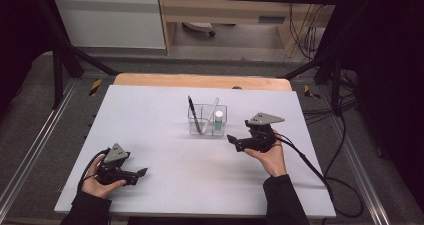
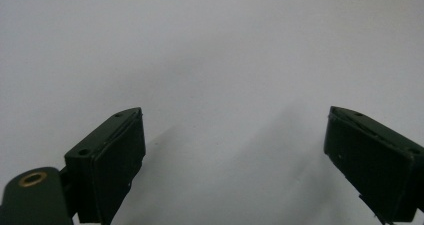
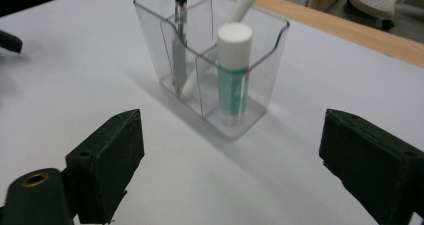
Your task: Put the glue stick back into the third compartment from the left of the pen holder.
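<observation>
Even, soft light falls on the pale table from overhead, it seems, casting faint shadows. The surroundings are dark. Both gripper views look slightly soft, with their near edges blurred.

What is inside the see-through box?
The clear box holds three things: a dark pen and a white pen leaning in one compartment, and a green glue stick with a white cap upright in another. Nothing is hidden, since the walls are transparent.

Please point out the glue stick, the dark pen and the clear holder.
Glue stick (image 3: 233,80), right gripper view, on its green label below the white cap.
Dark pen (image 3: 178,52), right gripper view, on its barrel inside the holder.
Clear holder (image 3: 150,32), right gripper view, on its bare left wall.
</observation>
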`<state>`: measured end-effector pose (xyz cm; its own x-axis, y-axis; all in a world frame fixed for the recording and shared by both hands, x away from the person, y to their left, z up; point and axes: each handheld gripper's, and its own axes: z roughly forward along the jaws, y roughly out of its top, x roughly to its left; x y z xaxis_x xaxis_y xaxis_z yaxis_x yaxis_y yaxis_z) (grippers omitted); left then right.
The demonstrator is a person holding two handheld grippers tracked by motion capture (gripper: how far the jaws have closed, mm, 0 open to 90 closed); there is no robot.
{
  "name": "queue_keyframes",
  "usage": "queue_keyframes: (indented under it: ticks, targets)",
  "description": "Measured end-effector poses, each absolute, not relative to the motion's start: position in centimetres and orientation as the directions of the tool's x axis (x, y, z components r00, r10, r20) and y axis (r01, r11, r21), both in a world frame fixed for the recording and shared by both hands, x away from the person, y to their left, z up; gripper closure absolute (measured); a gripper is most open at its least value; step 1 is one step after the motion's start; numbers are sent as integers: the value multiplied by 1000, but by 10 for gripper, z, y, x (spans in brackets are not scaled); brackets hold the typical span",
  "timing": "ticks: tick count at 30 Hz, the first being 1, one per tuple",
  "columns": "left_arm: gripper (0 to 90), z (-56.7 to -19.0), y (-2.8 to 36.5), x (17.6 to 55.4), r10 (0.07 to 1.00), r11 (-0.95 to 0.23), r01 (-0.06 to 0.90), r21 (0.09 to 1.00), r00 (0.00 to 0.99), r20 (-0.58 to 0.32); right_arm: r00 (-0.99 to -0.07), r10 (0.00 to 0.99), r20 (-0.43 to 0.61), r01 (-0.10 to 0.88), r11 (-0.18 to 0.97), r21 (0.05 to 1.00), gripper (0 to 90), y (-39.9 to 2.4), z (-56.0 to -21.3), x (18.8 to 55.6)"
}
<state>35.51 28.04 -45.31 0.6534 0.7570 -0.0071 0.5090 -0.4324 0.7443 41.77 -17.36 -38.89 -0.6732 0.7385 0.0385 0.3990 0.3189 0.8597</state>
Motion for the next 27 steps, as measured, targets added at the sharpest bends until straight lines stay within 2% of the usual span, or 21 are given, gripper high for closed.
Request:
queue_keyframes:
  ticks: [6, 9, 27]
  targets:
    - [73, -454, 279, 355, 756, -435, 511, 741, 655, -7, -664, 745, 62, 459, 341, 821, 20, -191, -406, 406]
    - [63, -454, 280, 355, 757, -433, 513, 741, 653, -9, -665, 744, 74, 478, 347, 807, 8, -199, -415, 401]
    - [54, -454, 278, 354, 749, -442, 508, 739, 662, -8, -666, 738, 105, 508, 346, 789, 6, -249, -450, 375]
